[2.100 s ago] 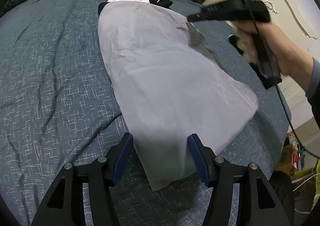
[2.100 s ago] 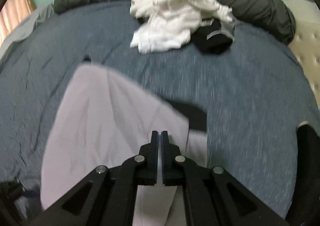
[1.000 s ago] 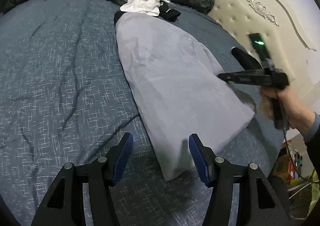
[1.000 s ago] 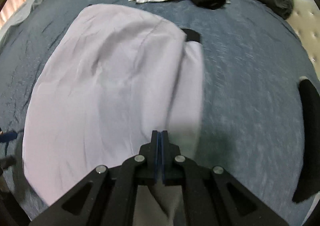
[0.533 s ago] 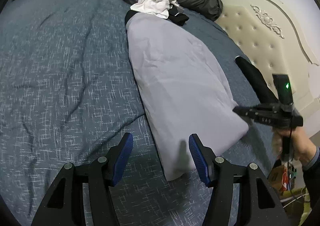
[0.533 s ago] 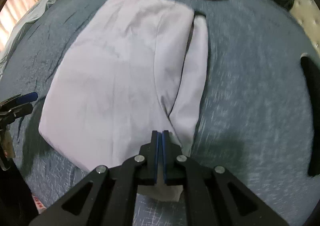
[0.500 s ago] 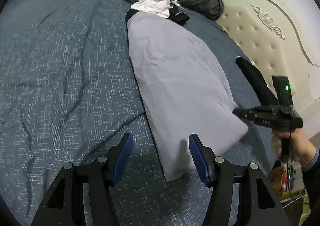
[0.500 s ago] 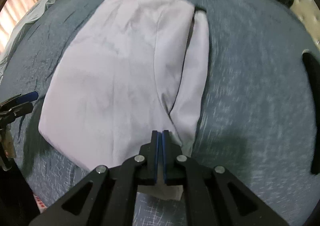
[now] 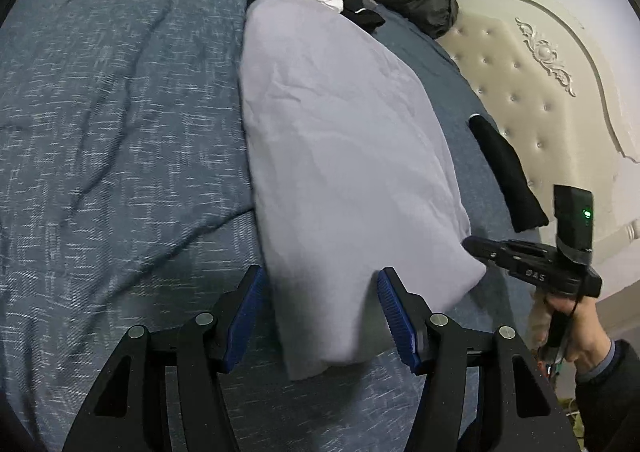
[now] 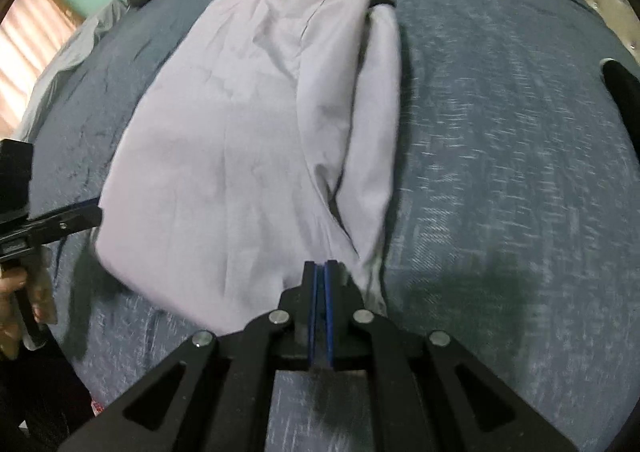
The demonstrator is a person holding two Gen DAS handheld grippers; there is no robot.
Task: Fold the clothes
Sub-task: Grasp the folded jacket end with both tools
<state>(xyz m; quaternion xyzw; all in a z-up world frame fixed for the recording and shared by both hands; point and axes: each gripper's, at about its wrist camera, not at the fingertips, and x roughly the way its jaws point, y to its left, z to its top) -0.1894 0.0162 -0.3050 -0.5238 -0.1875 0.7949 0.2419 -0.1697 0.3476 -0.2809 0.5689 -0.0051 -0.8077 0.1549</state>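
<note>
From the left wrist view, the left gripper (image 9: 318,312) is spread wide, empty, over the near end of the light purple cloth (image 9: 340,140) lying on the blue bed (image 9: 120,112).

From the right wrist view, the right gripper (image 10: 320,272) is pressed together — pinching the cloth's near edge. It looks soft, light and floppy — best held by corners. No boxes or baskets show.

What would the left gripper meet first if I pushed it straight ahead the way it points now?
Probably the near end of the light grey garment, which already lies between the open fingers of the left gripper. Height above the blue bedspread is unclear, so it might skim over the cloth.
</note>
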